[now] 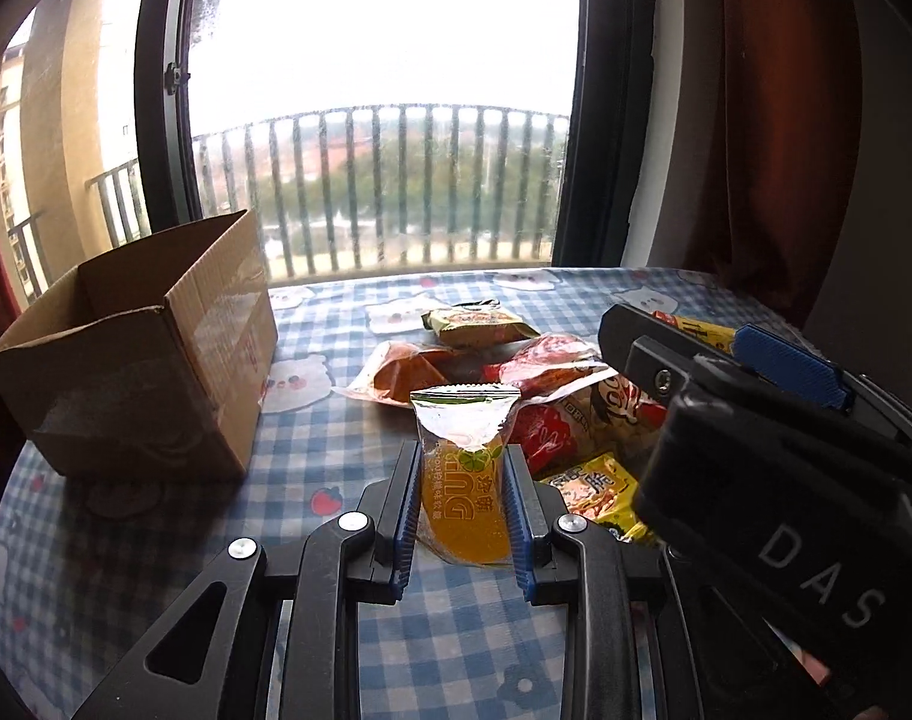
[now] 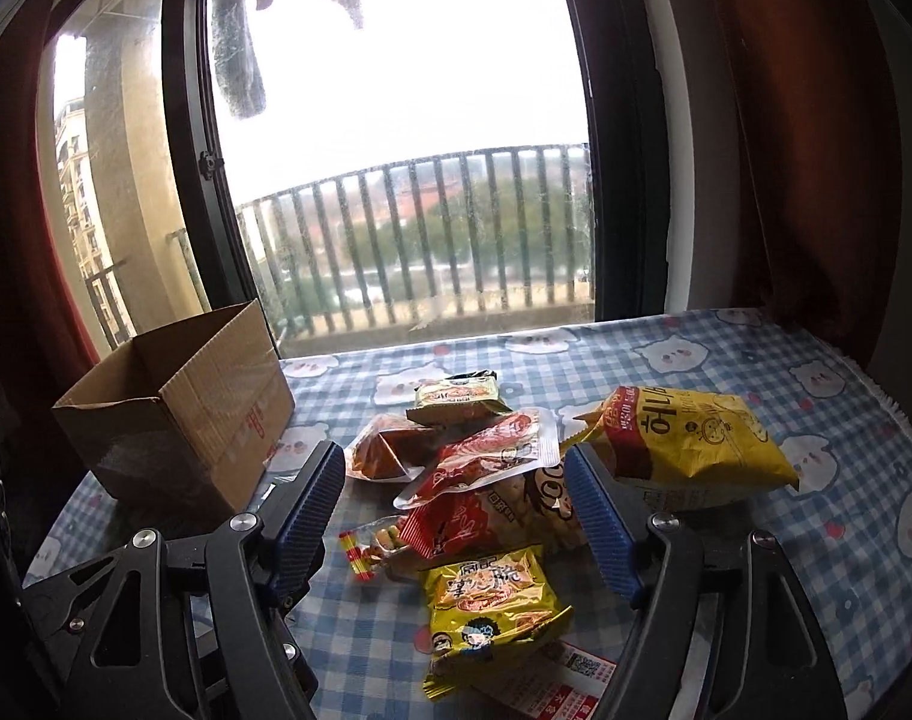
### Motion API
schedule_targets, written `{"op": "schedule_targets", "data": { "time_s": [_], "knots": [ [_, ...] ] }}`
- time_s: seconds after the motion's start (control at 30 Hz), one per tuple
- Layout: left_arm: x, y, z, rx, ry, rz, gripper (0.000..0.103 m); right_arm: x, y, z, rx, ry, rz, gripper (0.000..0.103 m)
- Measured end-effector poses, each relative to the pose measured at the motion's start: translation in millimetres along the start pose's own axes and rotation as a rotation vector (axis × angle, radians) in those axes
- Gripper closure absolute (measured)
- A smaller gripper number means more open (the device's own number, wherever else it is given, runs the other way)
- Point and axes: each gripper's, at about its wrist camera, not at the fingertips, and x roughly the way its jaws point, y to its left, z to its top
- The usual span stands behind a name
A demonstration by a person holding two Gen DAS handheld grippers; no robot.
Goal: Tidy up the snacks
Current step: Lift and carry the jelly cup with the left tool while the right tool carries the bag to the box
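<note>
Orange jelly pouch (image 1: pixel 463 480) stands upright between the blue ribbed pads of the left gripper (image 1: pixel 463 507), which is clamped on its lower half; its clear crimped top rises above the fingertips. Whether the pouch's bottom edge touches the checked tablecloth (image 1: pixel 312 468) or hangs just above it cannot be told. Ahead and to the left of this gripper sits the open cardboard box (image 1: pixel 150 360), upright, its mouth facing up, well apart from the pouch. Straight ahead, past the pouch, lies the heap of snacks: a red packet (image 1: pixel 552 360) overlapping an orange-brown packet (image 1: pixel 402 372), and a small green-edged packet (image 1: pixel 474 324) beyond them, near the window (image 1: pixel 384 90).

In the right wrist view, the right gripper (image 2: pixel 456 480) has its jaws spread wide and grips nothing. Between its fingers lie the red packet (image 2: pixel 486 456) and a cartoon-printed bag (image 2: pixel 516 510) under it. Nearer to the tool rests a small yellow packet (image 2: pixel 492 606), and a clear bag with a red-and-yellow edge (image 2: pixel 378 546) lies just left of it. A large yellow bag (image 2: pixel 690 444) sits just beside the right finger, on its outer side. The box (image 2: pixel 174 408) stands ahead-left of the left finger. A printed leaflet (image 2: pixel 570 678) lies under the yellow packet's near end
</note>
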Motion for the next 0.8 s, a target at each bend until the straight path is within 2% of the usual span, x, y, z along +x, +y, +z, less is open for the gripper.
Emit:
{"op": "schedule_targets", "data": {
  "time_s": [0.43, 0.7, 0.8],
  "knots": [
    [29, 1, -30, -0.016, 0.101, 0.005, 0.078, 31, -4, -39, -0.032, 0.166, -0.019, 0.012],
    [57, 4, -36, -0.011, 0.158, 0.034, 0.078, 71, -10, -59, -0.023, 0.295, -0.031, 0.012],
    [63, 4, -38, -0.01, 0.173, 0.035, 0.078, 78, -9, -63, -0.038, 0.314, -0.038, 0.012]
  ]
}}
